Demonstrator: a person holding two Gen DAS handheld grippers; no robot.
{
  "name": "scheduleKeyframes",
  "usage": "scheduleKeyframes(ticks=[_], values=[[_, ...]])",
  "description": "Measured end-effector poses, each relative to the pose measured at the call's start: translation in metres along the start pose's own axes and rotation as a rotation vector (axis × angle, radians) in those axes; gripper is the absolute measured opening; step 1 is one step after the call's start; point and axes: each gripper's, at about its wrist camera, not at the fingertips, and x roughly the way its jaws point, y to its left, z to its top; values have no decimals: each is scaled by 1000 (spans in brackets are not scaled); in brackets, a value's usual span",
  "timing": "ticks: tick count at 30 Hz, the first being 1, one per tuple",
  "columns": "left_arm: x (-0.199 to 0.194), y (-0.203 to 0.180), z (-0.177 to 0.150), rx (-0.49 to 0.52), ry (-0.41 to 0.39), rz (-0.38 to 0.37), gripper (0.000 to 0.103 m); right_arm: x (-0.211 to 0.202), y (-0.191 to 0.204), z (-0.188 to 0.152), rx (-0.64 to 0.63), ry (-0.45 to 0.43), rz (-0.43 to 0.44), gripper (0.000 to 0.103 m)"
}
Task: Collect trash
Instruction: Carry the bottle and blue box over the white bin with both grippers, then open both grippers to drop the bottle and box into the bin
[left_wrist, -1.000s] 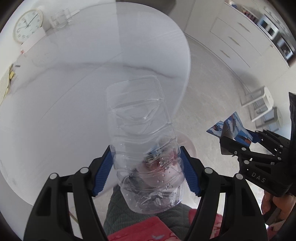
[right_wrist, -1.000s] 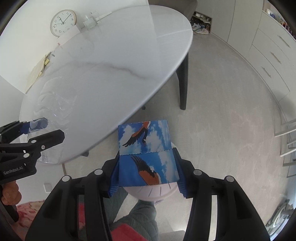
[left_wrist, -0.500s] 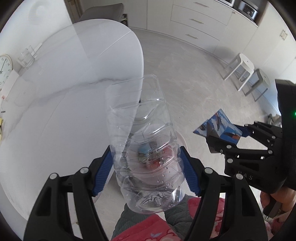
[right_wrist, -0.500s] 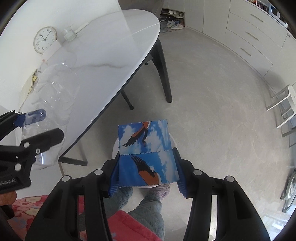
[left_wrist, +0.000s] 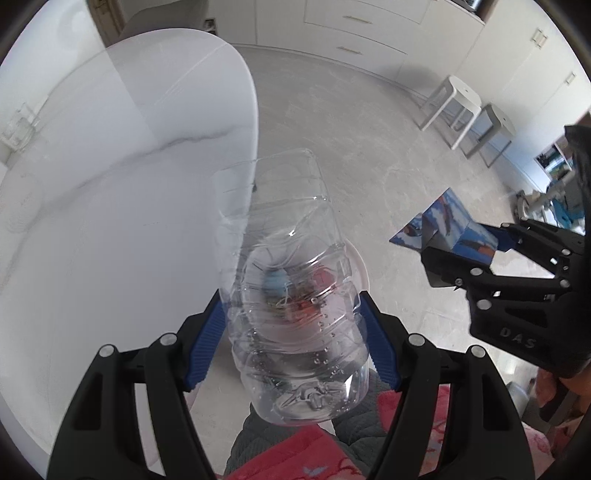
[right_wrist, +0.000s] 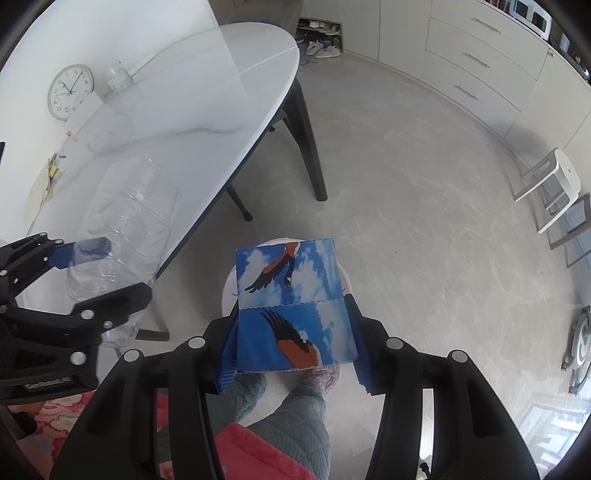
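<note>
- While the left gripper (left_wrist: 295, 332) points steeply down in the left wrist view, its blue pads (left_wrist: 207, 332) press on both sides of a clear plastic bottle (left_wrist: 291, 295), so it is closed on the bottle. The grip sits near the bottle's bottom end, and the rest of the bottle hangs out in front, beside the edge of the white table (left_wrist: 129, 184).
- Through the bottle a white round rim (left_wrist: 360, 271) shows on the floor. I judge this is the trash bin, and the bottle is held above it for dropping. The bin's inside is blurred by the plastic.
- At the right of the same view, the right gripper (left_wrist: 465, 243) holds a blue carton (left_wrist: 443, 225) in the air over the floor.
- In the right wrist view, the right gripper (right_wrist: 291, 347) is closed on the carton (right_wrist: 291, 302), which is printed with sky and a bird. The pads hold its lower part by the two side walls, so the upper part stays free.
- Behind the carton the same white rim (right_wrist: 227, 291) shows, with the person's trouser legs (right_wrist: 295, 417) below. The carton is placed over the bin, probably for release.
- At the left, the left gripper (right_wrist: 99, 269) carries the bottle (right_wrist: 122, 240) near the table (right_wrist: 184, 122). Both pieces of trash are in the air, not yet in the bin.
</note>
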Motion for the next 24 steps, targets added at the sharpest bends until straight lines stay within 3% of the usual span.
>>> scheduleKeyframes(ticks=[9, 11, 17, 20, 24], values=[[50, -6, 4, 83, 95, -122, 69, -5, -12, -4, 28, 15, -35, 51], [60, -8, 4, 96, 104, -124, 80, -6, -12, -4, 28, 15, -37, 51], [59, -9, 4, 72, 78, -104, 90, -2, -17, -3, 36, 24, -36, 51], [51, -4, 3, 39, 56, -88, 91, -2, -16, -2, 38, 24, -34, 51], [27, 11, -4, -20, 2, -15, 92, -1, -14, 0, 31, 19, -27, 51]])
